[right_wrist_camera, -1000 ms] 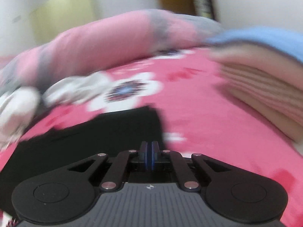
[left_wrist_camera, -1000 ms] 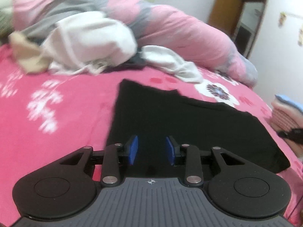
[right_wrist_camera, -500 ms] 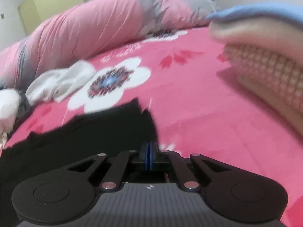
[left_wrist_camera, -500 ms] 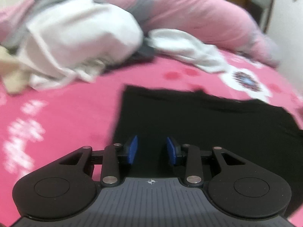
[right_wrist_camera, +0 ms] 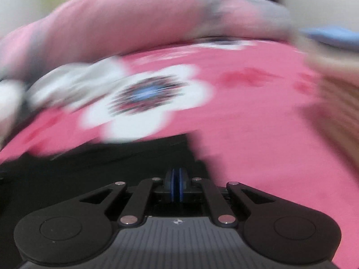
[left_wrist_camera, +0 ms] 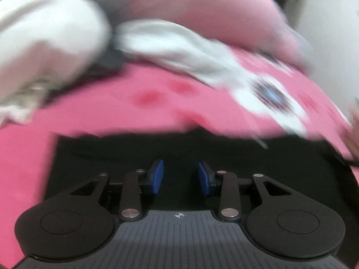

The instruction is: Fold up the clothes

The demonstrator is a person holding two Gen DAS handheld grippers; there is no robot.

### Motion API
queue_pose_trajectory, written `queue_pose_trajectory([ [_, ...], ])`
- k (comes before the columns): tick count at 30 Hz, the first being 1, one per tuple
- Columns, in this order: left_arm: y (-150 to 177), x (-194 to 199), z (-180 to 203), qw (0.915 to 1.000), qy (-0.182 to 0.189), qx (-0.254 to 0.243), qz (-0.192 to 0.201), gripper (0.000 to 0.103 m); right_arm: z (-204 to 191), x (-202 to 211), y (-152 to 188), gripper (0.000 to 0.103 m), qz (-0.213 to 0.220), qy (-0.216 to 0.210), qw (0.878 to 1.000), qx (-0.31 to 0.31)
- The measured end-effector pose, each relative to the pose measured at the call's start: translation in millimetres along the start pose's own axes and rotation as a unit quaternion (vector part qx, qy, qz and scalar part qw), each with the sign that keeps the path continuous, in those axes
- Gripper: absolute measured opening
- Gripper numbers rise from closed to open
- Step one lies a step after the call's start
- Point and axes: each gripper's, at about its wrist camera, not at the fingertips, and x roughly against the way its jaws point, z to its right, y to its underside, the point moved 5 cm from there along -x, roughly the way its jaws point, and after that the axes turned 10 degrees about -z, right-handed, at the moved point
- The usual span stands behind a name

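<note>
A black garment [left_wrist_camera: 258, 161] lies flat on the pink flowered bed sheet [left_wrist_camera: 112, 112]. My left gripper [left_wrist_camera: 180, 176] is open, its blue pads [left_wrist_camera: 157, 176] apart, low over the garment's left part. My right gripper [right_wrist_camera: 176, 180] is shut, blue pads pressed together, over the garment's right corner [right_wrist_camera: 112, 168]. Whether it pinches cloth is hidden. Both views are blurred by motion.
A heap of white clothes [left_wrist_camera: 44, 44] and a white garment [left_wrist_camera: 179, 51] lie beyond the black one, before a rolled pink and grey quilt [left_wrist_camera: 202, 6]. A stack of folded clothes [right_wrist_camera: 336, 89] with a blue top sits at the right.
Both grippers have moved forward and lower over the black garment. The left stayed open and the right stayed shut.
</note>
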Motion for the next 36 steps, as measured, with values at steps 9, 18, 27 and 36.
queue_pose_trajectory([
  [9,1.5,32.5,-36.1,0.9976,0.052,0.041,0.017,0.043,-10.9,14.2,-7.2,0.019,0.044,-0.067,0.997,-0.003],
  [18,13.6,30.9,-65.8,0.9943,-0.076,0.039,0.065,0.042,24.6,2.8,-7.5,0.020,0.085,0.018,0.993,-0.075],
  [27,18.5,39.7,-100.6,0.9905,-0.025,0.126,0.049,0.043,45.7,-17.2,6.7,0.020,0.065,-0.017,0.985,-0.159],
  [36,20.5,34.8,-96.2,0.9922,-0.046,0.102,0.053,0.044,44.2,-15.8,11.4,0.021,0.063,-0.015,0.985,-0.158],
])
